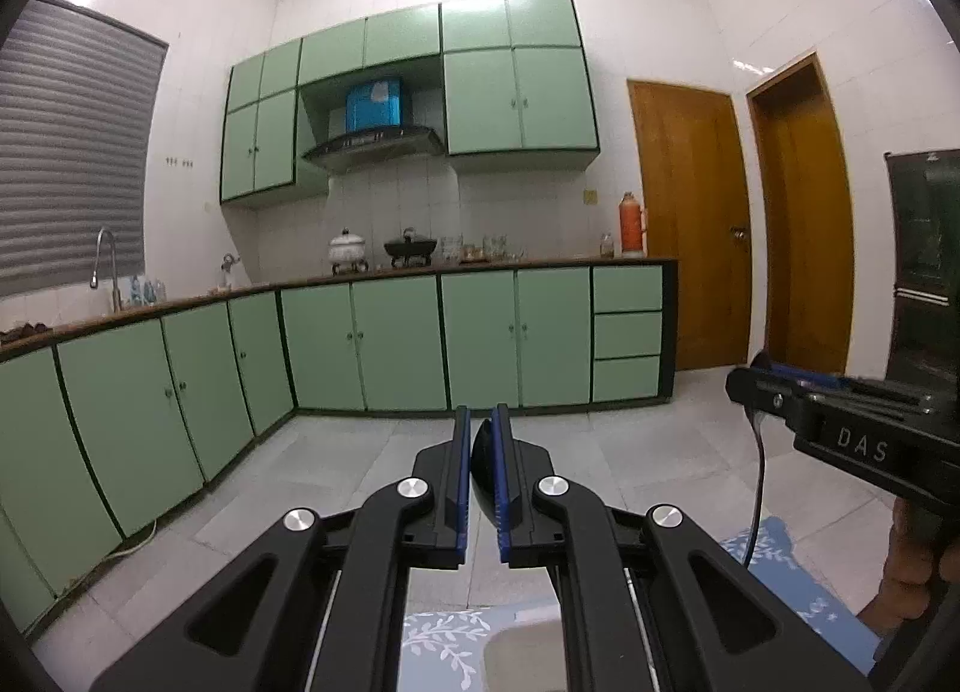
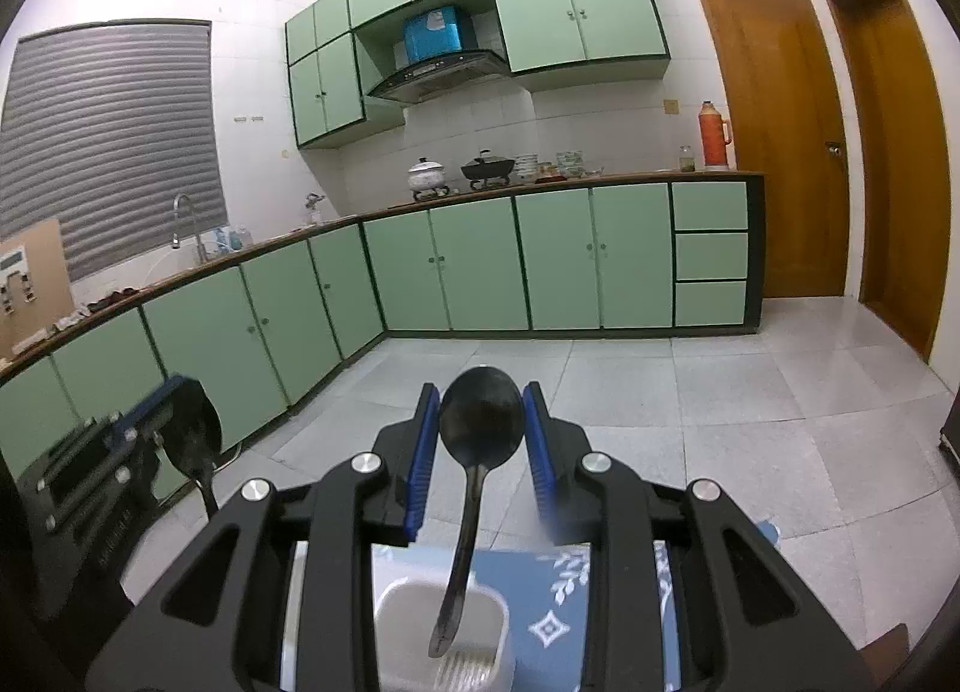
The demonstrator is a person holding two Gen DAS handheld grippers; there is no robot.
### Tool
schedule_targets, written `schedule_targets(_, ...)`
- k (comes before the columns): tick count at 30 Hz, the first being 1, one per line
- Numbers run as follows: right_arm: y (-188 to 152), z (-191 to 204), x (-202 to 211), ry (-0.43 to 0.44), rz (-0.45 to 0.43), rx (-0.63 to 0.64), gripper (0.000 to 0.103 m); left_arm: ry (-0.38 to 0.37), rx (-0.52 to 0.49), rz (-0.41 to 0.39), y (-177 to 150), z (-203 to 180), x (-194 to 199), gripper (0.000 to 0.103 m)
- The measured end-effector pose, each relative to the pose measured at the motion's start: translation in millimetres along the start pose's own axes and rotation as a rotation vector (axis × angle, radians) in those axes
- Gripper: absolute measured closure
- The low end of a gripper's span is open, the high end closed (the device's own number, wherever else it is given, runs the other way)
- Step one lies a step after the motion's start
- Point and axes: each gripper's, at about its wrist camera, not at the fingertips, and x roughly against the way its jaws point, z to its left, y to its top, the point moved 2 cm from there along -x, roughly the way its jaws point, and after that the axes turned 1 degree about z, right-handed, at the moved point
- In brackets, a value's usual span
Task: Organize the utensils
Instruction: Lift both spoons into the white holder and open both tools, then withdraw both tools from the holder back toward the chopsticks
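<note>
My right gripper (image 2: 480, 422) is shut on the bowl of a black spoon (image 2: 480, 416). The spoon's handle hangs down over a white utensil holder (image 2: 444, 632) that stands on a blue floral cloth (image 2: 552, 602). My left gripper (image 1: 481, 446) is shut on another black spoon (image 1: 482, 452), seen edge-on. It also shows in the right wrist view (image 2: 192, 428), at the left, with the handle pointing down. The right gripper shows in the left wrist view (image 1: 756, 386) at the right, with its spoon handle hanging below it.
Green cabinets (image 1: 396, 344) and a counter with pots (image 2: 456, 170) line the far walls. A grey tiled floor (image 2: 720, 422) lies between. Wooden doors (image 2: 774, 140) stand at the right. A sink tap (image 2: 186, 224) is at the left.
</note>
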Motion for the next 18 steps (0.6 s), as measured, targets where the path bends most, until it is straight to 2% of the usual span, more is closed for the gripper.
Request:
schedule_targets(3,-12.5,2.5,-17.3,-0.013,0.034,0.025,0.076,0.016,-0.012,0.025,-12.6,-2.8,-16.4,0.096)
schedule_targets(8,-40.0,-0.1,-30.4,0.026,0.104,0.006,0.076,-0.005,0.009,0.108,-38.0,-0.6,-37.6,0.095)
schedule_targets(9,-44.2,1.5,-31.1,0.038,0.117,0.0,0.076,-0.013,0.019,0.121,-41.9,1.2,-38.1,0.093)
schedule_targets(12,-50.1,-4.9,-26.1,0.051,0.129,-0.02,0.075,-0.025,0.04,0.135,-47.2,6.5,-33.3,0.074)
schedule_targets(14,-52.4,-6.3,-20.9,0.054,0.129,-0.025,0.067,-0.034,0.049,0.131,-47.9,8.6,-24.3,0.072)
schedule_targets(18,-54.8,-10.9,-3.0,0.061,0.125,-0.045,0.064,-0.037,0.055,0.123,-44.8,12.1,-1.3,0.067)
